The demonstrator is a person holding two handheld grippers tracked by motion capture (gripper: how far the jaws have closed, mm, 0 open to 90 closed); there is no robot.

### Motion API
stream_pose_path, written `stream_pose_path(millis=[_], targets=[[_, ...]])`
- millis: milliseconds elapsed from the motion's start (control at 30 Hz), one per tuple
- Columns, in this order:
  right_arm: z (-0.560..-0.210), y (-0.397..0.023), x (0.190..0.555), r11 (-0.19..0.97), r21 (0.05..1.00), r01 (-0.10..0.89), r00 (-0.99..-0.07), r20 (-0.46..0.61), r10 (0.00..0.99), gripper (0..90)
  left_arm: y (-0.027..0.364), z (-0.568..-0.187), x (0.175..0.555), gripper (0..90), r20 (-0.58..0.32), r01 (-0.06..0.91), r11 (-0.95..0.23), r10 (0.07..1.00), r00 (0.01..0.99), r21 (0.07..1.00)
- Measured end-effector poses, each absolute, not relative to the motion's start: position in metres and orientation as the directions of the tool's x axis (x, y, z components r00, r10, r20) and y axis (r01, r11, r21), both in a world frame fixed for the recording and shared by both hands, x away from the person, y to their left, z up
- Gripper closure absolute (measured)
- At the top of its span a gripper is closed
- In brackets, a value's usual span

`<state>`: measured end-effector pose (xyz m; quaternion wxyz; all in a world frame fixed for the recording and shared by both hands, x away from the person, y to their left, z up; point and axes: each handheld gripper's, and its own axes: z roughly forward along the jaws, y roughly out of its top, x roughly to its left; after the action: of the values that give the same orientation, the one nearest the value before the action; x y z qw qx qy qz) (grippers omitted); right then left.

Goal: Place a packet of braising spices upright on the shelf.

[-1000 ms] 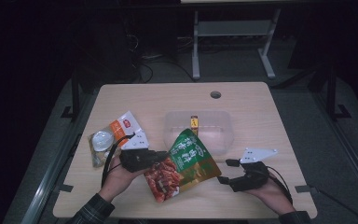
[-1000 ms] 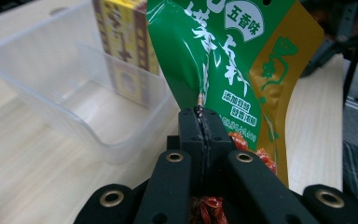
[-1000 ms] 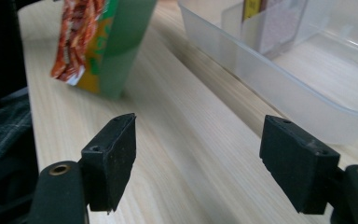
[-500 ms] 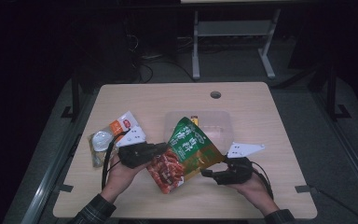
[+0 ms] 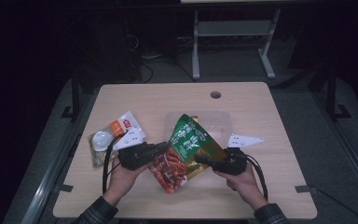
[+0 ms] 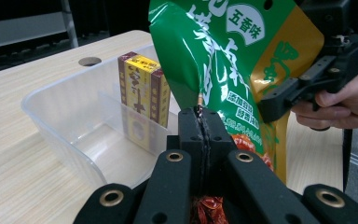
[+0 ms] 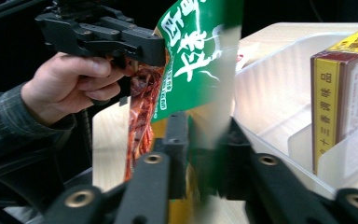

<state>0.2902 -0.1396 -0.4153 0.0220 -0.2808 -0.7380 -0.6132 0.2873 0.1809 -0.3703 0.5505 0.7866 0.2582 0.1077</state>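
My left gripper (image 6: 200, 122) had its jaws pressed together on the left edge of the green snack bag (image 5: 186, 150), the foil pinched flat between the pads. In the left gripper view that bag (image 6: 223, 60) rose upright straight out of the clamp, green with white characters at the top and an orange-yellow band down its far side. My right gripper (image 5: 204, 160) had just been closing its jaws with the opposite edge of the bag between them; in the right gripper view (image 7: 204, 140) the picture was smeared there, so I could not tell whether the pads already pressed on the foil or stood a little off it.

The bag hung between the two grippers above the near half of the table (image 5: 135, 98), tilted, its red lower end toward me and its green top toward the clear plastic bin (image 5: 223, 122) just behind it. A yellow and dark red box (image 6: 142, 84) stood upright inside that bin, against an inner divider.

Off to my left lay a white and orange packet (image 5: 127, 126) beside a small clear bag with a pale round thing in it (image 5: 100, 140). The table's round cable hole (image 5: 215, 94) sat at the far edge, well apart from everything.
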Motion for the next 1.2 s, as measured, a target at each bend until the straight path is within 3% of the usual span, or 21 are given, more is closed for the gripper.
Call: stream_pose_path(millis=[167, 433, 500, 567, 767, 1200], targets=[[-0.413, -0.144, 0.293, 0.102, 0.881, 0.462, -0.842, 0.399, 0.364, 88.7, 0.181, -0.374, 0.283, 87.1, -0.072, 0.266, -0.312, 0.516, 0.853, 0.912], [-0.398, -0.156, 0.293, 0.191, 0.893, 0.409, -0.881, 0.331, 0.338, 89.6, 0.182, -0.377, 0.279, 85.7, -0.038, 0.250, -0.360, 0.505, 0.862, 0.899], [-0.394, -0.157, 0.292, 0.230, 0.888, 0.398, -0.890, 0.314, 0.331, 89.7, 0.186, -0.378, 0.281, 89.5, -0.104, 0.283, -0.319, 0.479, 0.871, 0.905], [-0.391, -0.158, 0.292, 0.251, 0.886, 0.391, -0.896, 0.304, 0.324, 89.8, 0.186, -0.381, 0.282, 89.1, -0.092, 0.279, -0.346, 0.471, 0.878, 0.896], [-0.378, -0.162, 0.290, 0.306, 0.884, 0.354, -0.918, 0.264, 0.297, 89.9, 0.184, -0.388, 0.282, 72.9, -0.081, 0.290, -0.406, 0.459, 0.885, 0.866], [-0.345, -0.190, 0.279, 0.319, 0.875, 0.365, -0.898, 0.241, 0.368, 89.9, 0.195, -0.406, 0.288, 37.7, -0.090, 0.348, -0.516, 0.459, 0.884, 0.783]])
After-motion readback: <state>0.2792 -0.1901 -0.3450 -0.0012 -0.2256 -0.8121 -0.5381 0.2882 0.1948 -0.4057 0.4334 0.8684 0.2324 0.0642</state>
